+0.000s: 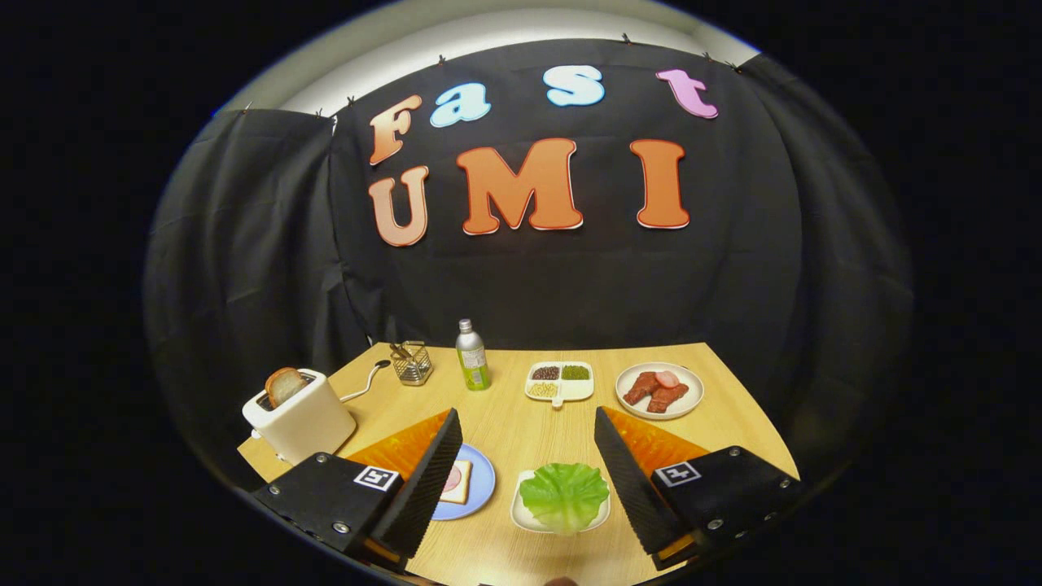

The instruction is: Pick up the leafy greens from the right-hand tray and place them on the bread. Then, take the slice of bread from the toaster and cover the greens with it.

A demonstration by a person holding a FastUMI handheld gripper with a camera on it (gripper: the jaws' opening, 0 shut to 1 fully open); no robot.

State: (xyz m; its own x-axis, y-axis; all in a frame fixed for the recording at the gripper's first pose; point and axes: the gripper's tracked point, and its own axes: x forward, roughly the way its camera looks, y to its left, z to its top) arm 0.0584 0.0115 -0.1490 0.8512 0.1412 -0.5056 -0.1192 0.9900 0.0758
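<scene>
Tongs (521, 456) wide open above greens (564, 494); left finger (427, 480) partly hides bread (457, 480) on blue plate (480, 488).

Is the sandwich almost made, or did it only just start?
Only just starting. Nothing looks done: the greens lie on their white tray, the toaster holds its slice, and the bread on the blue plate is bare of greens. The gripper hangs open above the greens, holding nothing. Left: greens onto bread, then the slice on top.
</scene>
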